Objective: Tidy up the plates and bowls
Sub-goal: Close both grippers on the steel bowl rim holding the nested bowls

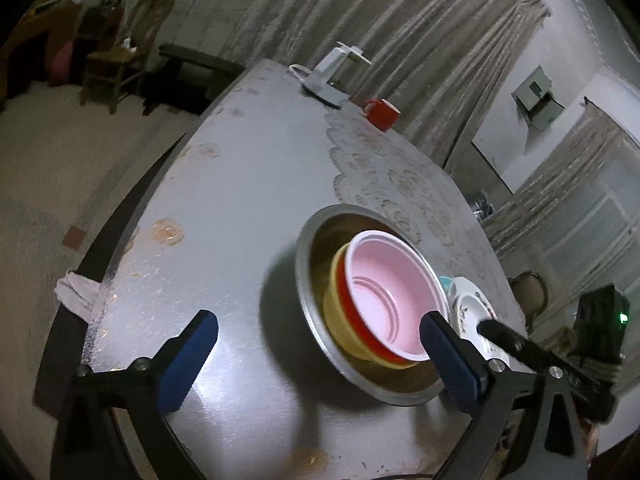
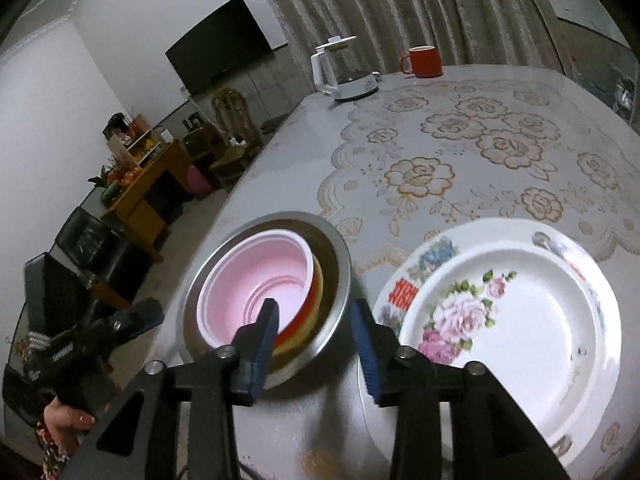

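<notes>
- Far left, the left gripper hangs with its jaws spread as wide as they go and nothing between the pads: one finger stands over bare tabletop, the other just at the near rim of the bowl stack.
- Next along, the bowls sit nested near the table's front edge: a pink bowl inside a red bowl, inside a yellow bowl, all resting in a wide steel bowl.
- The inner bowls are tipped and shoved off-centre, so the mouths point up but lean to one side. Round things, these, with no long axis in plan; the stack's axis runs up through the centres and stands tilted.
- The risk looks plain: the leaning inner bowls could slide or rock if either finger brushes the rim, and the steel bowl lies close to the table edge.
- The right gripper is partly open, gripping nothing; its left pad sits in front of the pink bowl's rim, its right pad between steel bowl and plates.
- On the right, a floral plate rests on a larger patterned plate, faces up, flat, just beside the steel bowl. A careless swing there could knock the two together.
</notes>
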Demonstrator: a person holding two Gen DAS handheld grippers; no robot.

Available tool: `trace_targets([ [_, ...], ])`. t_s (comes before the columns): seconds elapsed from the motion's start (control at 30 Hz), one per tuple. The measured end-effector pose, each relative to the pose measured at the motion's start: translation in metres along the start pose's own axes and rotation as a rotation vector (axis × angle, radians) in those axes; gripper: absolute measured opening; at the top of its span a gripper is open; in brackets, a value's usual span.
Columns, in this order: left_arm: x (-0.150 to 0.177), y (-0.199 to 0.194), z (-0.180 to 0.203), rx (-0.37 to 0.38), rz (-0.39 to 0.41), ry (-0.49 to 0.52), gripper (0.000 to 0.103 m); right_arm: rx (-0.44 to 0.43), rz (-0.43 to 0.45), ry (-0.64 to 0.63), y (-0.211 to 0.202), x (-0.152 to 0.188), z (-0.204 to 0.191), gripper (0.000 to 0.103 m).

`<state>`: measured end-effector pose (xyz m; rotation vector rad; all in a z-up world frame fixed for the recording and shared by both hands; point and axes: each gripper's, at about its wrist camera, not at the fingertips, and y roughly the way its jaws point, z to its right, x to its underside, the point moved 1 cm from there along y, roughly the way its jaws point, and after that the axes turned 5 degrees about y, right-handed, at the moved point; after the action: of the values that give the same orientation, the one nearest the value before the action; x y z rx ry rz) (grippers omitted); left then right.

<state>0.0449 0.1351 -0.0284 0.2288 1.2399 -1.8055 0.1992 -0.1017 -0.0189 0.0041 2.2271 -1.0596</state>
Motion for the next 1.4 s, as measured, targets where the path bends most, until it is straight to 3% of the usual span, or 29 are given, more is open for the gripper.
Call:
trace_targets([
  [0.13, 0.0, 0.002, -0.003, -0.014, 0.008, 0.021, 0.098, -0.024, -0.049, -0.014, 0.0, 0.01, 0.001, 0.04],
  [0.37, 0.005, 0.012, 0.004, -0.008, -0.025, 0.081, 0.086, 0.079, -0.012, -0.043, 0.008, -0.013, 0.008, 0.04],
  [0.47, 0.006, 0.016, 0.004, -0.004, -0.043, 0.093, 0.076, 0.139, -0.03, -0.093, 0.018, -0.024, 0.005, 0.035],
  [0.57, 0.006, 0.018, 0.001, 0.004, -0.049, 0.089, 0.074, 0.196, -0.075, -0.151, 0.034, -0.031, 0.001, 0.031],
  [0.7, 0.005, 0.02, -0.001, 0.024, -0.057, 0.092, 0.071, 0.209, -0.119, -0.179, 0.049, -0.033, -0.001, 0.027],
  [0.87, 0.004, 0.026, 0.001, 0.018, -0.089, 0.133, 0.051, 0.216, -0.164, -0.2, 0.062, -0.031, -0.005, 0.025],
  [1.03, 0.005, 0.029, 0.002, 0.04, -0.112, 0.144, 0.05, 0.173, -0.219, -0.164, 0.076, -0.029, -0.001, 0.018],
  [1.3, 0.005, 0.031, -0.003, 0.119, -0.149, 0.134, 0.053, 0.119, -0.252, -0.126, 0.083, -0.03, 0.003, 0.017],
  [1.4, 0.01, 0.035, -0.004, 0.12, -0.171, 0.134, 0.076, 0.081, -0.271, -0.091, 0.085, -0.03, 0.007, 0.018],
])
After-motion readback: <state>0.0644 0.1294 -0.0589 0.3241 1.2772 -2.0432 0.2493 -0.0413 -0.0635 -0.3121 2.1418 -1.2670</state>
